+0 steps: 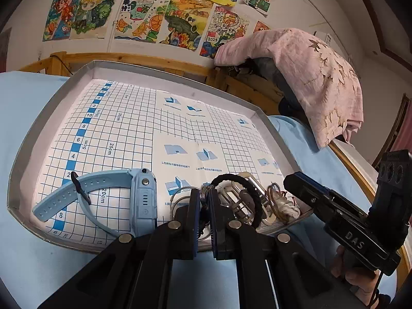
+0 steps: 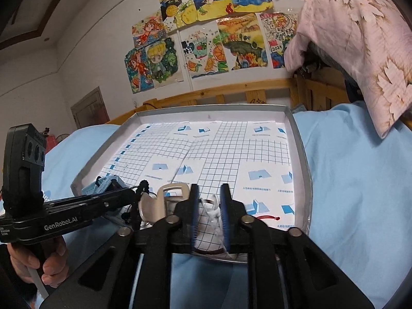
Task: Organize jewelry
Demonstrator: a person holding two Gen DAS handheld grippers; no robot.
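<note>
Left wrist view: the tray (image 1: pixel 31 139) has low grey walls, and its far gridded floor lies bare, while the jewelry crowds the near edge. The left gripper (image 1: pixel 205 198) has its jaws closed on a metal ring (image 1: pixel 204 189), with a blue watch (image 1: pixel 144 195) just left and a black cord (image 1: pixel 247 188) just right. The right gripper (image 2: pixel 209 206) has its jaws around a white cloth (image 2: pixel 212 213), but I cannot tell if they press it.

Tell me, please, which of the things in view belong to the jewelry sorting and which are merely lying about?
Part of the job:
- blue watch
- metal rings in the left gripper
- black cord loop
- white knotted piece between the right gripper fingers
- red string
- gridded tray

Just lying about:
- pink cloth
- wall drawings
- wooden bed rail
</note>
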